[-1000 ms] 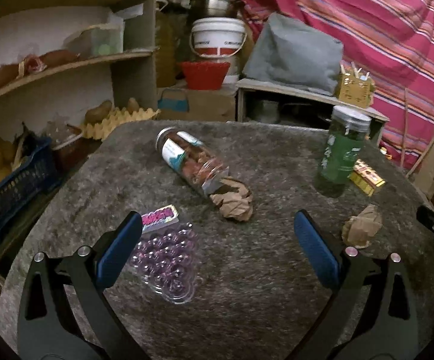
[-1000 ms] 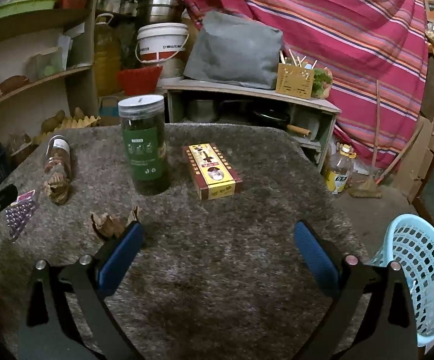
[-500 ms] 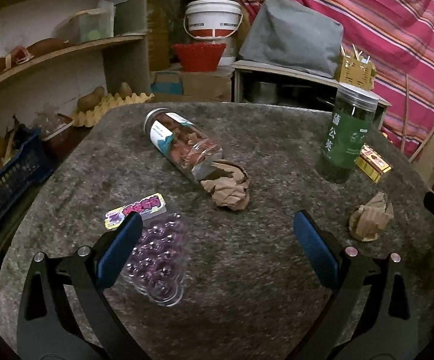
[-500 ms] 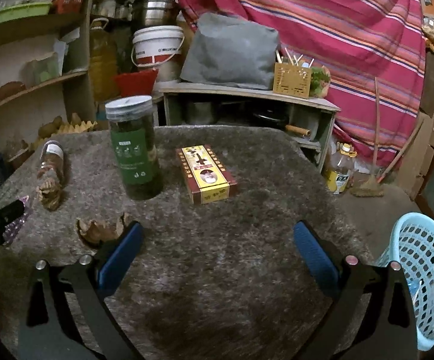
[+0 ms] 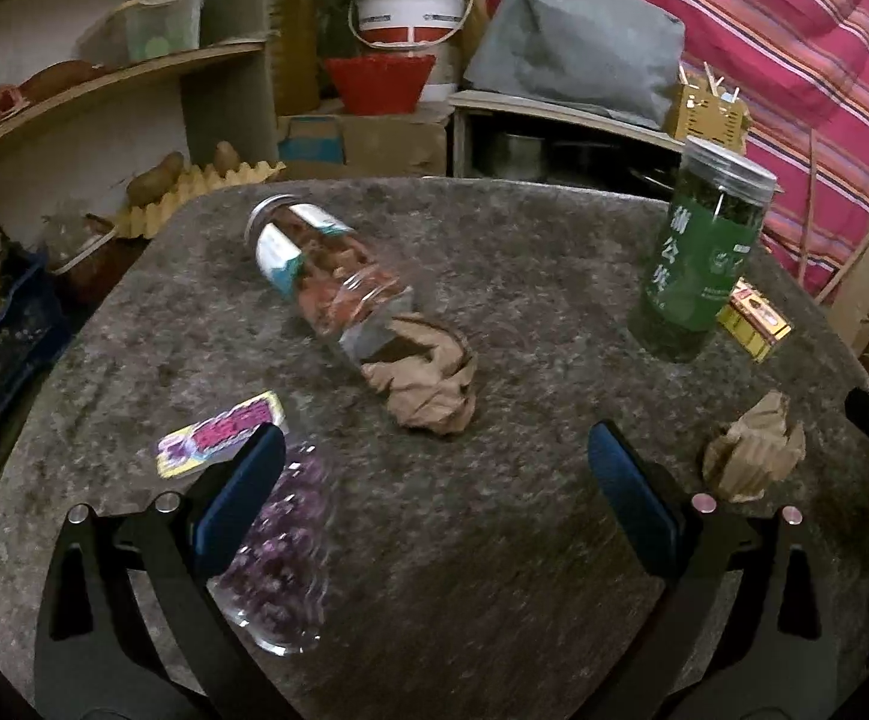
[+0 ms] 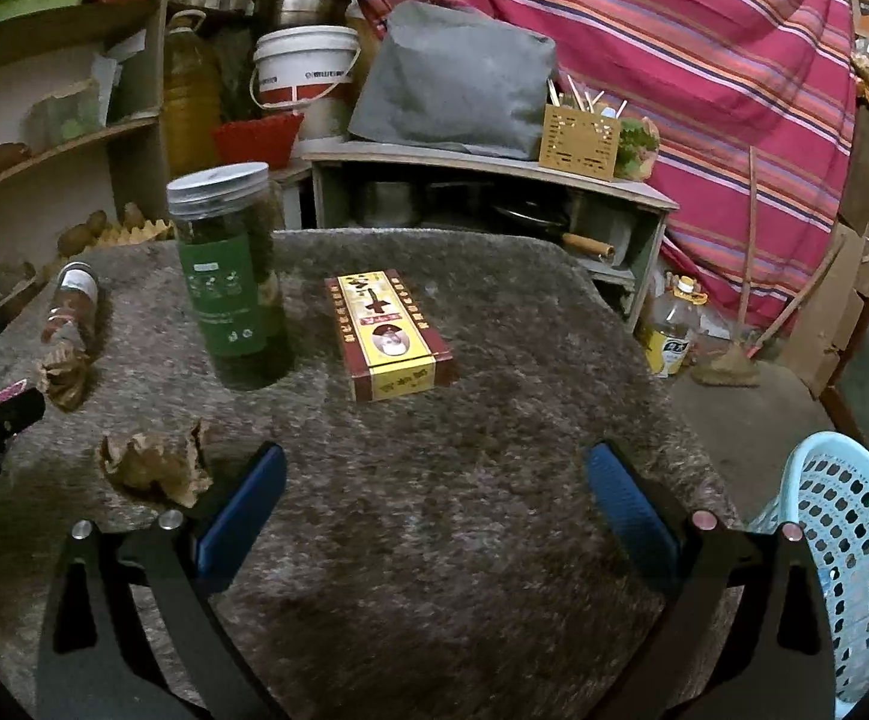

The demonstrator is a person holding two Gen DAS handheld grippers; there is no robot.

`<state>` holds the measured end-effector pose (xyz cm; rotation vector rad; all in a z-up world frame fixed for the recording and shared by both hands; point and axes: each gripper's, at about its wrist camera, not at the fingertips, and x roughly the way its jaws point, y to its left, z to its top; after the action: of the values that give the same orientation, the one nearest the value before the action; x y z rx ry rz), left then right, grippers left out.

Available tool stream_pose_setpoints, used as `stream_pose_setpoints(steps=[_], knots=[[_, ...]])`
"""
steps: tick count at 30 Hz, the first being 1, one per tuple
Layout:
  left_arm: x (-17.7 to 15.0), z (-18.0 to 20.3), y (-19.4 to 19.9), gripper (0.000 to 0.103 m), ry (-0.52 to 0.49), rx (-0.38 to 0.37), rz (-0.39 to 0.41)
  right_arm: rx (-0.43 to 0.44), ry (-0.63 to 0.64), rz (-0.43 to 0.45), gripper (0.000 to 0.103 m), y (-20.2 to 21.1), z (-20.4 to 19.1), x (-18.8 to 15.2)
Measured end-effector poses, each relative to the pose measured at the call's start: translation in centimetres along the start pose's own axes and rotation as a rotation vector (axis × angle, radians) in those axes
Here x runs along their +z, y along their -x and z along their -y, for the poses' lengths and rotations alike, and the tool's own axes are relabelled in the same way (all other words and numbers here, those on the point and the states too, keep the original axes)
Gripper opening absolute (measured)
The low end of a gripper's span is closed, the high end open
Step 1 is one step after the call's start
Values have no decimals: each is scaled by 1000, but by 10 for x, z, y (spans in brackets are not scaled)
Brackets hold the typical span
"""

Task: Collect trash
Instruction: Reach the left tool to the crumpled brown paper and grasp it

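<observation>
Item: table clearance, approach stage; both tools spread, nothing gripped.

Left gripper (image 5: 434,480) hovers near the crumpled paper wad (image 5: 425,375) touching the toppled jar (image 5: 329,273); right gripper (image 6: 434,495) has a second wad (image 6: 155,468) at its left, the basket (image 6: 848,546) near right. Best practice: straddle one wad, clear of the jar, then close.

We count two crumpled paper wads (image 5: 428,384) (image 5: 755,456), two jars (image 5: 329,276) (image 5: 701,258) and one boxed carton (image 6: 387,333). We also count one blister pack (image 5: 278,546) and one basket (image 6: 848,558).
</observation>
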<state>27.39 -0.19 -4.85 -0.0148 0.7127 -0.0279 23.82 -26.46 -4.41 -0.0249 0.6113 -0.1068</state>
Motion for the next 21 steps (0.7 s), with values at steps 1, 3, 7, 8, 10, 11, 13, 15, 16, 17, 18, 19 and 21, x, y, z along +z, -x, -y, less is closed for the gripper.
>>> stream_pose_setpoints(steps=[1, 3, 7, 8, 10, 11, 13, 15, 16, 17, 18, 19, 21], knots=[[2, 1, 0, 98, -1, 5, 7, -8, 1, 4, 99, 0, 0, 1], [6, 0, -3, 98, 7, 15, 15, -15, 1, 6, 99, -1, 1, 2], [13, -9, -20, 98, 52, 17, -21, -21, 3, -7, 99, -6, 0, 4], [14, -10, -25, 98, 54, 24, -32, -16, 6, -8, 99, -7, -1, 5], [15, -10, -34, 97, 51, 24, -63, -9, 9, -14, 99, -9, -2, 5], [16, -10, -38, 97, 53, 20, -80, -2, 7, -25, 99, -11, -2, 6], [17, -11, -46, 96, 60, 13, -108, 9, -1, -33, 99, -14, -1, 6], [20, -14, -50, 82, 73, -6, -115, 9, 7, -38, 99, -15, -3, 6], [21, -15, -52, 79, 75, -9, -113, 13, 15, -37, 99, -14, -4, 5], [22, -16, -54, 73, 73, -5, -114, 13, 25, -36, 99, -14, -6, 4], [22, -16, -57, 63, 70, -14, -126, 5, 40, -31, 99, -12, -9, 4], [22, -15, -59, 56, 68, -27, -137, -1, 48, -27, 99, -12, -10, 3], [19, -14, -59, 46, 60, -46, -146, -5, 70, -16, 99, -8, -16, 2]])
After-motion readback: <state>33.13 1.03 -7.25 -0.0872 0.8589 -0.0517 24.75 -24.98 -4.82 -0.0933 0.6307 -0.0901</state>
